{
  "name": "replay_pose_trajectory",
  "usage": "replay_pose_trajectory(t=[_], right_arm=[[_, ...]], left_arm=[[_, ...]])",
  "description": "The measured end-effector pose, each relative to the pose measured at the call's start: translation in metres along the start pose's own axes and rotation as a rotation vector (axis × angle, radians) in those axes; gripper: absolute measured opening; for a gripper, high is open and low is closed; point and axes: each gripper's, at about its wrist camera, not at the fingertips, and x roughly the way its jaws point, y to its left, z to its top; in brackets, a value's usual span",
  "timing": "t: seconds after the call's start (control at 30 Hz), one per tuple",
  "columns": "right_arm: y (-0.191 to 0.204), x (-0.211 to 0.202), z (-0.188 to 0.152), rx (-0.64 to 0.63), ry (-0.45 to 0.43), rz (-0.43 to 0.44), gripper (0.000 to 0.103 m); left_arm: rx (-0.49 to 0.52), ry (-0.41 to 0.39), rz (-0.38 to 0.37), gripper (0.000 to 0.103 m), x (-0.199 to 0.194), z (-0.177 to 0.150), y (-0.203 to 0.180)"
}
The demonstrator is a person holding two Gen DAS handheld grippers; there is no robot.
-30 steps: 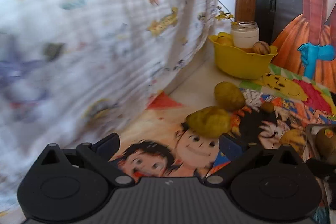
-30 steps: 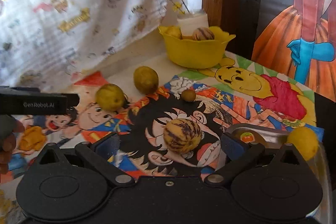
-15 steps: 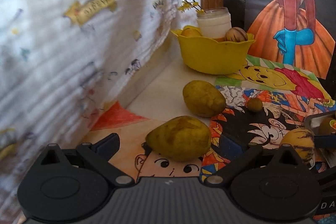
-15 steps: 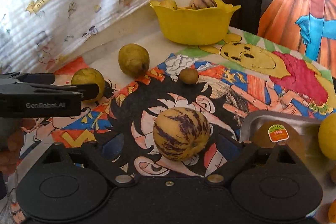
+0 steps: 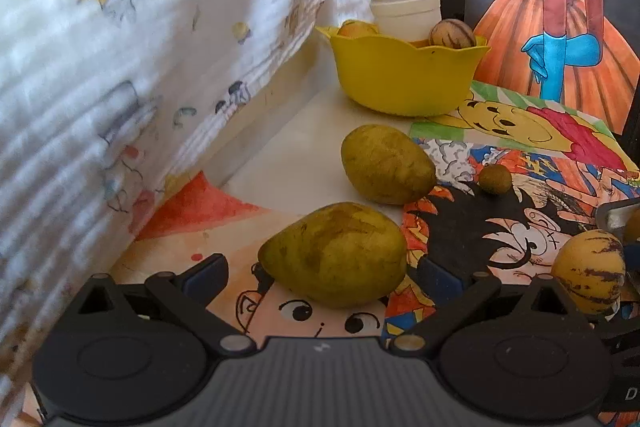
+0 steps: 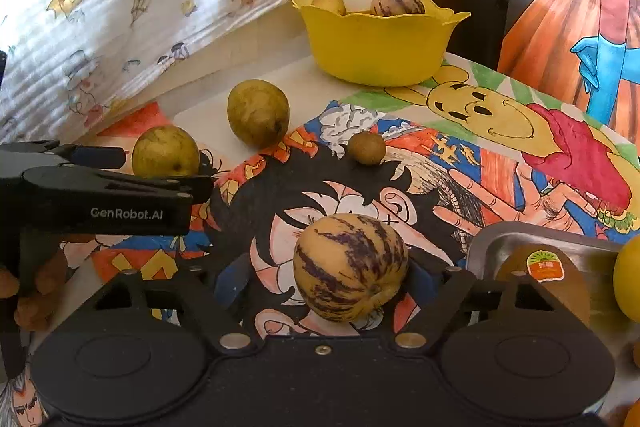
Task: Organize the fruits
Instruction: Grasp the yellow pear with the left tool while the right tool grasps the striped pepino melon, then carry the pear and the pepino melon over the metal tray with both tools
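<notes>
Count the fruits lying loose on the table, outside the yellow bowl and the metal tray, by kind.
Yellow-green fruits: 2
Striped fruit: 1
Small brown fruit: 1
Total: 4

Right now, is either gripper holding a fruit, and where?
Neither. The left gripper straddles a pear, the right gripper a striped melon; jaws open.

Both wrist views sit low and close over the worktop, facing the yellow bowl at upper centre; both share the striped fruit.
</notes>
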Motion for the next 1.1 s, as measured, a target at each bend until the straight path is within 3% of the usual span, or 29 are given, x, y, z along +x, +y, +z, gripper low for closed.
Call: replay_pose_trajectory(t=[0.27,0.47,0.6,0.67,1.1], right_arm=[[-0.004,0.0,0.001,0.022,-0.006,0.006,0.074],[-0.006,0.0,0.001,0.038,-0.01,-0.003,0.069],[-0.006,0.0,0.001,0.038,-0.012,-0.015,0.064],[-0.007,0.0,0.001,0.043,-0.015,-0.023,0.057],[-0.009,-0.013,-0.004,0.025,0.029,0.014,0.056]], left_arm=[[-0.033,0.022,-0.01,0.091,0.008,0.002,0.005],[-0.001,0.021,-0.012,0.081,0.008,0.003,-0.002],[-0.009,0.016,-0.017,0.079,0.008,0.003,-0.003],[-0.01,0.015,-0.017,0.079,0.007,0.003,-0.003],[0.024,0.02,-0.046,0.078,-0.017,-0.008,-0.008]])
